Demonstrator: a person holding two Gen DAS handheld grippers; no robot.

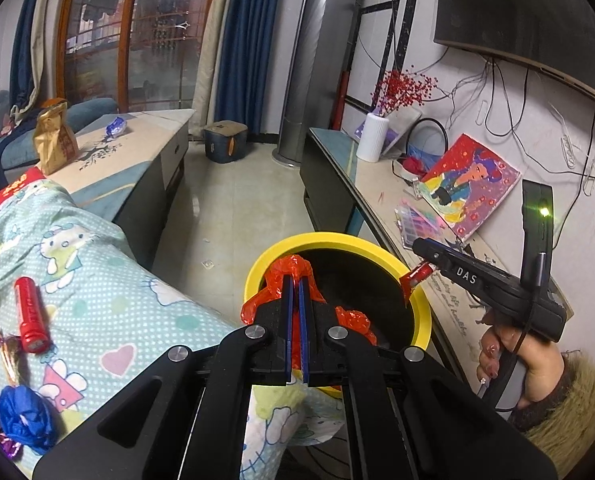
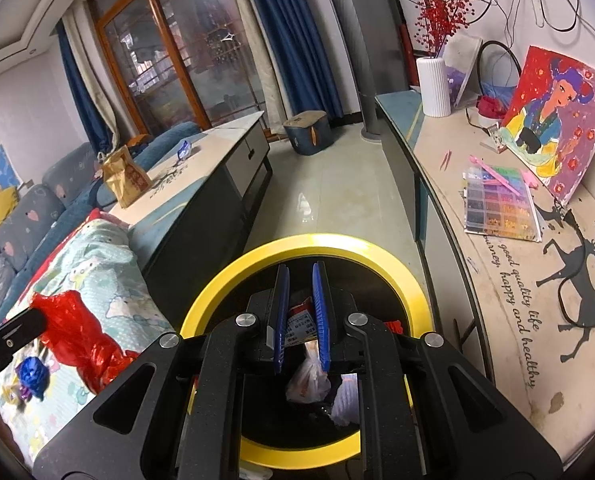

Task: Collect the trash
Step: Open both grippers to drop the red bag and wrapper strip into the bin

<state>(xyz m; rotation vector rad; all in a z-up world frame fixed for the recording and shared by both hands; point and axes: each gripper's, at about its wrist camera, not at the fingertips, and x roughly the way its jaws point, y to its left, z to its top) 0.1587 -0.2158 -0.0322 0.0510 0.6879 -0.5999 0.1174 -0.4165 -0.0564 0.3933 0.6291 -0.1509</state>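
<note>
My left gripper [image 1: 296, 279] is shut on a crumpled red plastic film [image 1: 275, 280] and holds it over the near rim of a yellow bin [image 1: 337, 238] with a black inside. From the right, my right gripper [image 1: 422, 269], in a person's hand [image 1: 533, 354], is shut on a small red wrapper [image 1: 415, 278] over the bin's far rim. In the right wrist view the right gripper [image 2: 300, 269] points down into the yellow bin [image 2: 217, 280], with the red and white wrapper [image 2: 299, 322] between its blue pads. The left gripper [image 2: 41, 316] with the red film [image 2: 77, 334] shows at the left.
A clear plastic bag [image 2: 309, 376] lies in the bin. On the patterned blanket [image 1: 97, 264] lie a red tube [image 1: 31, 314], a blue crumpled paper [image 1: 25, 420] and candy wrappers [image 1: 1, 344]. A brown paper bag [image 1: 53, 140] and a blue wrapper [image 1: 115, 126] sit on the low table. A long cabinet [image 2: 497, 280] runs along the right.
</note>
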